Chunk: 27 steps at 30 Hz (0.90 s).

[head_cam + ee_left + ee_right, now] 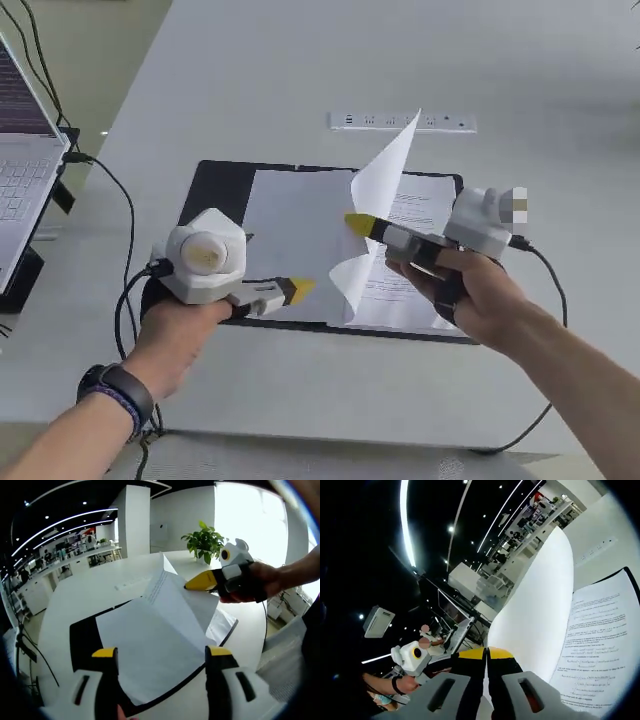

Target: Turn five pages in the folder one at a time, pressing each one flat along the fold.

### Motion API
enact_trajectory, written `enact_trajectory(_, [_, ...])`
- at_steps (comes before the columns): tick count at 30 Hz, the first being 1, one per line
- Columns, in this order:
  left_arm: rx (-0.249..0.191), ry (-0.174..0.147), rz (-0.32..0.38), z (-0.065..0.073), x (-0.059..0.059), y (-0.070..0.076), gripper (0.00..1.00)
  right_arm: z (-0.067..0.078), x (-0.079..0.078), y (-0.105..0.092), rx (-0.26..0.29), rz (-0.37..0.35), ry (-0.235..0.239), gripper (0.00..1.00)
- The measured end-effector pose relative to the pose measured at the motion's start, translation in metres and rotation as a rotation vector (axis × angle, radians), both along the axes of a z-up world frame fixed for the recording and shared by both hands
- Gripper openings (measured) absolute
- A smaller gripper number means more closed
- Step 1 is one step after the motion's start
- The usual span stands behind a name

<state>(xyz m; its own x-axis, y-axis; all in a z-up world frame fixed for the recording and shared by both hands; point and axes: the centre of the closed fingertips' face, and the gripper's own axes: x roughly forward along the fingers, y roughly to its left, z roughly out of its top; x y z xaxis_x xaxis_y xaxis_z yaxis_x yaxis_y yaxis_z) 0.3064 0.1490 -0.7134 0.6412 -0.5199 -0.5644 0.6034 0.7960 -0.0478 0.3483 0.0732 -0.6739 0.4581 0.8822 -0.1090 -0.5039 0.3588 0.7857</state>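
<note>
One page (390, 165) stands mid-turn, pinched by right gripper (358, 224); left gripper (298, 290), jaws wide, should next press along the folder (215, 185) fold.

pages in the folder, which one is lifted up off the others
The sheet curling upright at the middle, its edge pinched by the right gripper. The blank left page and printed right page lie flat.

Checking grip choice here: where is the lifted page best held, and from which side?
Probably its free outer edge, pinched from the right of the folder. The page stands curled up from the fold, so that edge hangs clear; the right gripper is shut on it there.
</note>
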Motion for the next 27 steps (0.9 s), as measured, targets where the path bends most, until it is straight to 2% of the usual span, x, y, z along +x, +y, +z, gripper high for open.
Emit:
enact_trajectory(7, [0.002,0.005,0.053,0.0,-0.01,0.028,0.71,-0.002,-0.001,0.033,0.002,0.061,0.004,0.0])
enact_trajectory(14, [0.0,0.005,0.092,0.0,-0.018,0.049,0.71,-0.008,-0.004,0.064,-0.004,0.113,0.018,0.0])
enact_trajectory(17, [0.004,0.007,0.105,0.0,-0.02,0.057,0.72,-0.016,-0.006,0.075,-0.017,0.138,0.026,0.0])
enact_trajectory(18, [0.001,0.008,0.111,0.001,-0.021,0.06,0.72,-0.023,-0.007,0.082,-0.032,0.152,0.035,0.0])
enact_trajectory(22, [0.001,0.004,0.122,0.004,-0.027,0.068,0.73,-0.038,-0.009,0.099,-0.029,0.178,0.079,0.0])
enact_trajectory(27, [-0.012,-0.001,0.154,0.008,-0.03,0.08,0.73,-0.053,-0.014,0.115,-0.054,0.212,0.108,0.0])
